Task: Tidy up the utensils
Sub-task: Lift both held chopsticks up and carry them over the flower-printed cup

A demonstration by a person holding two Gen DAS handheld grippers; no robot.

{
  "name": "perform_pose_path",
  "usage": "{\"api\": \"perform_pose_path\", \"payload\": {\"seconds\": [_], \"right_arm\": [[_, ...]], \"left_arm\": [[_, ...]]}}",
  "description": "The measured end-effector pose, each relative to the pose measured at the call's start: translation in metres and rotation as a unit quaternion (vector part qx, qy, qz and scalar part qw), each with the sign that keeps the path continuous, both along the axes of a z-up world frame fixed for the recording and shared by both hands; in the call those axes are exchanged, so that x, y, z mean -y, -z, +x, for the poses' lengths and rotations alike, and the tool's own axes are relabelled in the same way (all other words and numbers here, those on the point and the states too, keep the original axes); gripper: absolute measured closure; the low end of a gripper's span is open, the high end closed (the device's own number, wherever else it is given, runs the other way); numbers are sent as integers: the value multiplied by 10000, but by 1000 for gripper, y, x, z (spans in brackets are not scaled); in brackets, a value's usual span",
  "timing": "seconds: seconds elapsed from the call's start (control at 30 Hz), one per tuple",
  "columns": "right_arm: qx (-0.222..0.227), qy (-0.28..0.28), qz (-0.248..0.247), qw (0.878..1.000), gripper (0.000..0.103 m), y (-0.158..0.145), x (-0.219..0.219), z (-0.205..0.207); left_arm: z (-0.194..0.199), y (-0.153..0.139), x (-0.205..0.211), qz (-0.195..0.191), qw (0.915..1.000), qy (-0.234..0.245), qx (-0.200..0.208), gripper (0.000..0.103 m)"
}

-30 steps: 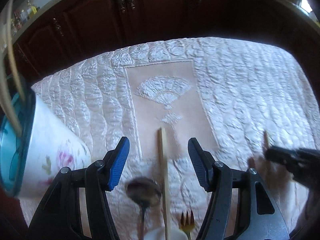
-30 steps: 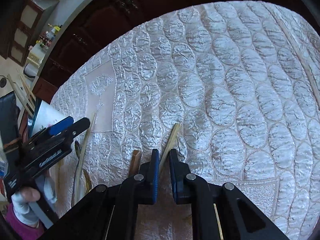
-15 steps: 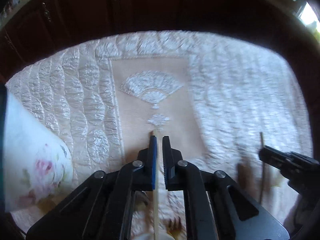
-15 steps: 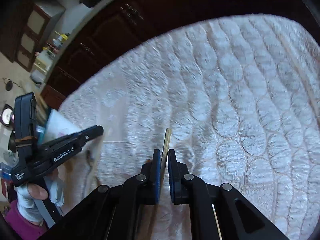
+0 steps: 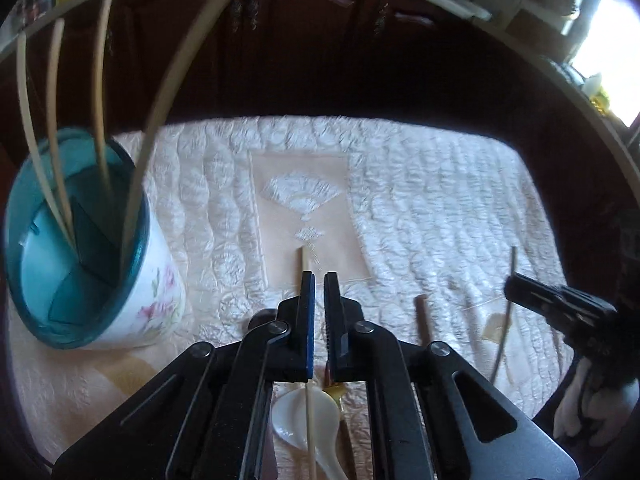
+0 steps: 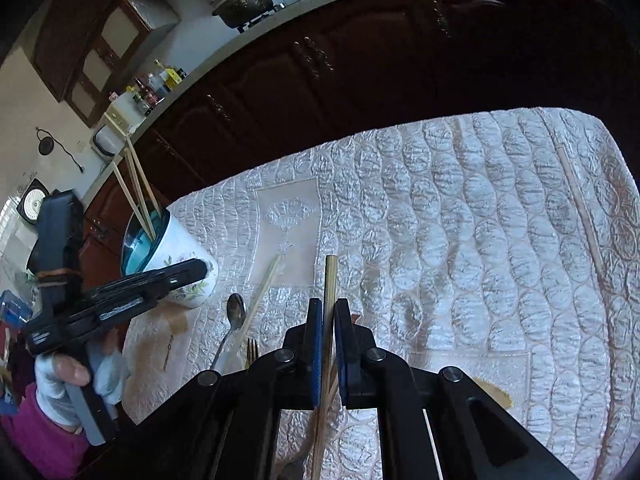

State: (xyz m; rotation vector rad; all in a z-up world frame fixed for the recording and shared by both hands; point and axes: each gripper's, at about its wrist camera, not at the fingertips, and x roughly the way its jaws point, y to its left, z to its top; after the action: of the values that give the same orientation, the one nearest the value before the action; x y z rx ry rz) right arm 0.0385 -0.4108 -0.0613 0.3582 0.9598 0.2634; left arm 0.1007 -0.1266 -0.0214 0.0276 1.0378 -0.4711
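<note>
Grippers: left (image 5: 318, 280) and right (image 6: 328, 308) are each clamping a chopstick (image 5: 303, 260); we are advising lowering both upright into the far-left cup (image 5: 160, 296).

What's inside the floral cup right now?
The floral cup holds four pale chopsticks leaning against its teal inner wall, with a teal divider between them. The cup's bottom is hidden by the divider and the rim.

Both chopsticks gripped and lifted

My left gripper (image 5: 319, 280), wide a second ago, has just closed onto a pale chopstick (image 5: 305, 260); my right gripper (image 6: 328, 306) has raised its chopstick (image 6: 330, 276) clear of the quilt (image 6: 460, 240).
</note>
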Motion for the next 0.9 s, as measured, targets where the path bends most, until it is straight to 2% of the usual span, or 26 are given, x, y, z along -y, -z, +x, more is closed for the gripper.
{"api": "perform_pose_path", "payload": {"seconds": [0.03,0.1,0.23,0.33,0.43,0.47,0.5,0.53,0.73,0.83,0.9], "right_arm": [[-18,-2,3,10000,98,3,-2,-1],[-63,-2,3,10000,98,8,-4,-2],[-104,14,69,9999,98,13,2,-3],[-39,9,135,9999,98,6,7,-7],[62,-10,167,9998,98,-3,9,-11],[91,-15,175,9998,98,-6,9,-12],[129,-21,185,9997,98,-10,10,-13],[170,-27,197,9997,98,-14,10,-14],[477,-147,241,9985,98,-39,4,-23],[505,-238,67,9984,98,-44,-3,-22],[287,-199,47,9994,98,-33,-1,-14]], "left_arm": [[3,7,4,124,9999,-22,-12,83],[6,20,11,349,9994,-38,-47,74],[18,50,36,849,9963,-80,-107,74],[32,72,50,1193,9927,-152,-122,74],[42,86,59,1357,9904,-171,-172,74],[43,86,61,1339,9908,-157,-115,76],[43,85,63,1289,9915,-73,-154,91],[42,83,64,1228,9922,0,-208,99],[8,33,35,235,9995,188,-61,99],[-10,9,16,42,9996,203,173,99],[-20,-2,8,-107,9995,181,216,99]]}}
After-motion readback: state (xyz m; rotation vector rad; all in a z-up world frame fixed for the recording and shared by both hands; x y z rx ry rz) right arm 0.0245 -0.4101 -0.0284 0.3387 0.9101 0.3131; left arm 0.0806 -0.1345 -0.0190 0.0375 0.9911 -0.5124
